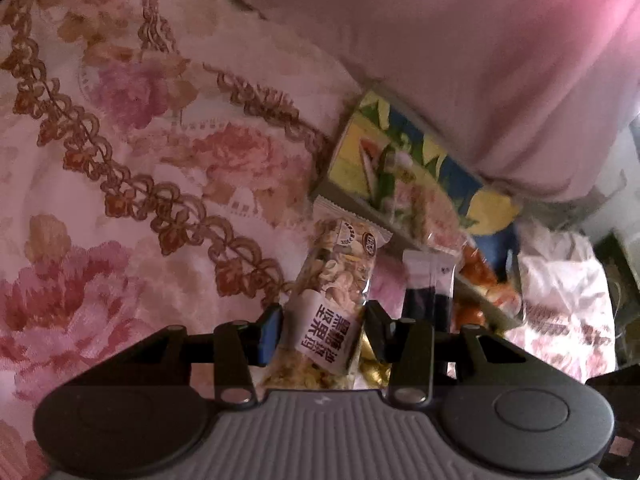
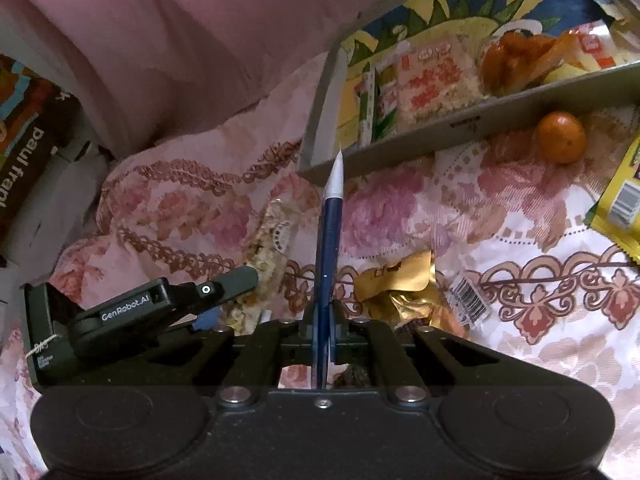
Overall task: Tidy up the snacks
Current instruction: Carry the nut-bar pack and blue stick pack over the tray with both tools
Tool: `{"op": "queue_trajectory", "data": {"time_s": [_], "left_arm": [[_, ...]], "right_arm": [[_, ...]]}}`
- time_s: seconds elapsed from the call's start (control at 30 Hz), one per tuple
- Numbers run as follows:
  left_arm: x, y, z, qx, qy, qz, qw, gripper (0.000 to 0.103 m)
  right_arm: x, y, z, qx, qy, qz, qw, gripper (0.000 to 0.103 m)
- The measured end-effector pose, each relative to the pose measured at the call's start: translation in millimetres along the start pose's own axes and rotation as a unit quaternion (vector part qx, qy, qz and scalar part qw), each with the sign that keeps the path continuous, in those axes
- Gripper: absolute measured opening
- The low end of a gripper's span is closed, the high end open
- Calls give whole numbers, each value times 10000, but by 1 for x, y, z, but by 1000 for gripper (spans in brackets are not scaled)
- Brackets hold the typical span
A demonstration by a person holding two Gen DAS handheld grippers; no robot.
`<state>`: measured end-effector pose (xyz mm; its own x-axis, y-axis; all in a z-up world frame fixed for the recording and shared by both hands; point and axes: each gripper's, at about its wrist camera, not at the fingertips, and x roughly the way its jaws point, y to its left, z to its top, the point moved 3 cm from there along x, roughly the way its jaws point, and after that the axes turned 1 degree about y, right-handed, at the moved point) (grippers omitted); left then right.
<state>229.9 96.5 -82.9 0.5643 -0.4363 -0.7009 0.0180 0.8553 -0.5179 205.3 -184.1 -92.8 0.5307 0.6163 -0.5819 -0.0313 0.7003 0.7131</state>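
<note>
Clamped in the left gripper [image 1: 324,334], nearest the left wrist camera, is a clear-wrapped nut bar [image 1: 338,292] with a white label; the jaws stand partly apart, their pads pressed on the wrapper's two sides, and the bar's far end reaches out over the floral cloth [image 1: 120,168]. To its right in that view stands a dark blue packet [image 1: 428,292], broad side on. Behind them lies the grey tray [image 1: 352,200] with its blue and yellow printed floor, holding a pink-printed rice cake [image 1: 432,208] and orange-wrapped sweets [image 1: 480,276]. A pink sleeve [image 1: 480,60] fills the top right.

From the right wrist camera the same blue packet [image 2: 329,248] shows edge-on, thin as a blade, pinched between the fully closed jaws of the right gripper [image 2: 325,334] and pointing at the tray's near wall [image 2: 460,128]. Only this view shows the left gripper [image 2: 244,280] from outside, at the lower left, its finger on the nut bar [image 2: 268,256]. Also seen only here are a brown printed box [image 2: 24,140] at far left, a gold foil wrapper [image 2: 396,288] on the cloth just right of the blue packet, a small orange [image 2: 560,136] lying outside the tray's wall, and a yellow packet [image 2: 624,196] at the right edge. The rice cake [image 2: 436,80] and the orange sweets [image 2: 516,60] lie inside the tray.
</note>
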Motion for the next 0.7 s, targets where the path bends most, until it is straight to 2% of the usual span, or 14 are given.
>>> {"op": "queue_trajectory", "data": {"time_s": [0.17,0.3,0.53,0.7], "left_arm": [[-13,-22,4,458,-629,164,9968,48],[-17,-40,17,590,-1200,67,9910,48],[13,-73,55,518,-1855,-88,9812,48],[41,-98,85,587,-2294,-177,9714,48]], "right_arm": [[-19,-4,10,113,-314,132,9994,5],[-32,-9,27,275,-627,226,9974,5],[-43,-23,80,383,-1263,176,9911,5],[-49,-42,124,735,-1801,218,9807,5]]}}
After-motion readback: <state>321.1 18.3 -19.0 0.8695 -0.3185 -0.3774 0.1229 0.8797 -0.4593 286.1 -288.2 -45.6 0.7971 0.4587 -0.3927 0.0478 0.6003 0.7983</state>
